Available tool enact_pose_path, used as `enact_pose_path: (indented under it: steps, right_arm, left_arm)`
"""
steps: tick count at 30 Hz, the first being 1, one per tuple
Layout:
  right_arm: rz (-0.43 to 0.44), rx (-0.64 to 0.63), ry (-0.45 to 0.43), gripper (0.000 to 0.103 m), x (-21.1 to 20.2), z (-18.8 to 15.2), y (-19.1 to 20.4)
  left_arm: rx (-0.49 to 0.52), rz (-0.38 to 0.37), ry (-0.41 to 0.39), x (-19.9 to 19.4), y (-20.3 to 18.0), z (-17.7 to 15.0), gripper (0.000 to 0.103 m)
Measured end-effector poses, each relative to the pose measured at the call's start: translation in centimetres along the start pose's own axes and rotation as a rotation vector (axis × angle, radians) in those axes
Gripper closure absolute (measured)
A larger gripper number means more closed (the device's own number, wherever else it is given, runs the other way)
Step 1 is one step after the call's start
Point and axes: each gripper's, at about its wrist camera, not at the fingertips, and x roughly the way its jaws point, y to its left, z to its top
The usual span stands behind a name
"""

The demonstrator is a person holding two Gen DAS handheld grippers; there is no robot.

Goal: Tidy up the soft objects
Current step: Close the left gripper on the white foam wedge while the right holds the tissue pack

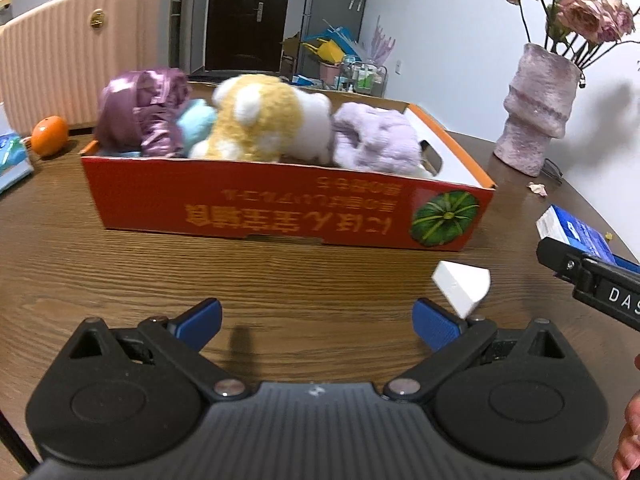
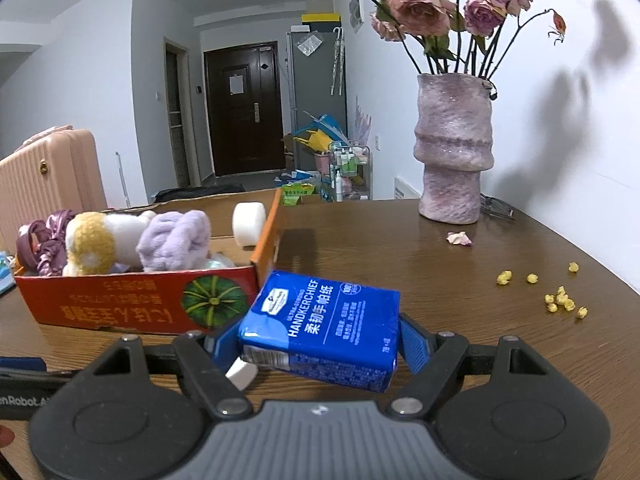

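A red cardboard box (image 1: 280,208) on the wooden table holds a purple satin item (image 1: 140,112), a yellow-and-white plush (image 1: 256,120) and a lilac plush (image 1: 376,140). My left gripper (image 1: 316,324) is open and empty just in front of the box. A white sponge wedge (image 1: 464,284) lies by its right finger. My right gripper (image 2: 316,340) is shut on a blue handkerchief tissue pack (image 2: 324,328), held just above the table, right of the box (image 2: 140,300). A white round sponge (image 2: 249,224) sits in the box's far right corner.
A pink vase of dried roses (image 2: 452,152) stands at the table's back right, with a petal (image 2: 459,238) and yellow crumbs (image 2: 560,300) nearby. An orange (image 1: 49,135) and a tissue pack (image 1: 12,160) lie left of the box. A pink suitcase (image 1: 76,44) stands behind.
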Motion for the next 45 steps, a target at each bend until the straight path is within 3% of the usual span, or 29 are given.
enact_pose_path:
  steps: [18,29,38,41,42,45]
  right_arm:
    - [-0.015,-0.005,0.016,0.025,1.0,0.4,-4.3]
    - [-0.032,0.0,0.025,0.025,1.6,0.6,-6.0]
    - [-0.033,0.002,0.047,0.025,2.2,0.2,-5.9]
    - [-0.033,0.002,0.055,0.025,2.4,0.1,-5.9]
    - [-0.033,0.002,0.056,0.025,2.4,0.1,-5.8]
    - [-0.033,0.0,0.059,0.025,2.5,0.0,-5.7]
  left_arm:
    - [0.063,-0.031,0.012,2.7,-7.5,0.5,0.0]
    - [0.095,-0.022,0.032,4.6,-10.0,0.7,0.003]
    - [0.142,-0.04,0.042,5.5,-11.1,0.6,0.032]
    - [0.159,-0.048,0.035,5.4,-11.2,0.5,0.052]
    - [0.167,-0.051,0.031,5.3,-11.3,0.5,0.064]
    - [0.188,-0.054,0.023,5.1,-11.5,0.4,0.069]
